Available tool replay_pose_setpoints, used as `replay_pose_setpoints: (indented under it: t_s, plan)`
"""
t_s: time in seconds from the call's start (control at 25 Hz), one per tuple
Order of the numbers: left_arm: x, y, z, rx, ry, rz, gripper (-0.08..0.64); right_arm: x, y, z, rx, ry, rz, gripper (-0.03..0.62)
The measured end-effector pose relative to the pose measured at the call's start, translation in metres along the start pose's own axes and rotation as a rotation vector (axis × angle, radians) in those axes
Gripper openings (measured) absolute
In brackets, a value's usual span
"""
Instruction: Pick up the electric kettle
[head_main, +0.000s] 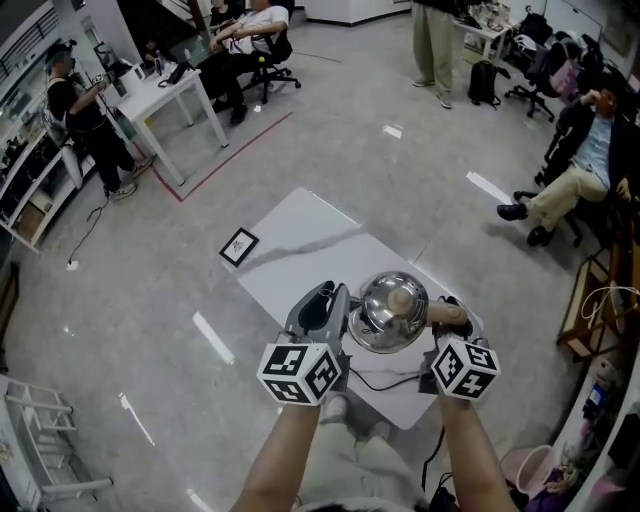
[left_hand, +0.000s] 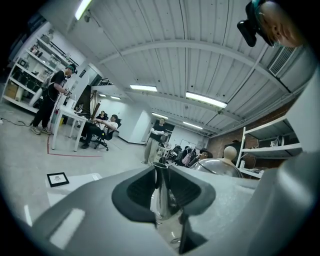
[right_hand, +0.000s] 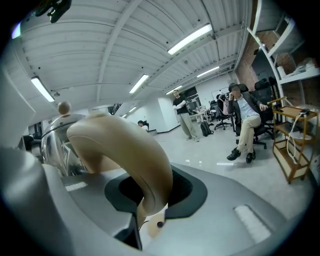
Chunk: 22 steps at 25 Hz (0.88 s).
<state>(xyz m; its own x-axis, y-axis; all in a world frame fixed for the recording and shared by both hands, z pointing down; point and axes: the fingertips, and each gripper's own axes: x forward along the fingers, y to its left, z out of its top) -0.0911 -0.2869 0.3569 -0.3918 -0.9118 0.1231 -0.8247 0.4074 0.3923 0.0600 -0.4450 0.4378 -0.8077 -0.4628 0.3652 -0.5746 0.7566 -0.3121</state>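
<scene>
Jaws of the left gripper (left_hand: 162, 189) are closed on the shiny spout (left_hand: 160, 210) of the electric kettle (head_main: 388, 312). The kettle is held between both grippers over the white table (head_main: 300, 240), where a black-framed card (head_main: 239, 246) is seen at the left edge. At the right, the right gripper (right_hand: 152, 194) is clamped on the beige handle (right_hand: 125, 150).

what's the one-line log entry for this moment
kettle: held by both grippers | left gripper: shut on spout | right gripper: shut on handle
</scene>
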Motion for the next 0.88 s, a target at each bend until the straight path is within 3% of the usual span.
replay_pose_setpoints:
  t_s: [0.44,0.88]
  plan:
    - [-0.035,-0.031,0.062,-0.005,-0.037,-0.012,0.081,-0.045,0.034,0.048,-0.025,0.026,0.064,0.103]
    - [-0.065,-0.046,0.098,-0.047,-0.117,-0.041,0.081,-0.071,0.056,0.079,-0.036,0.009,0.079,0.101]
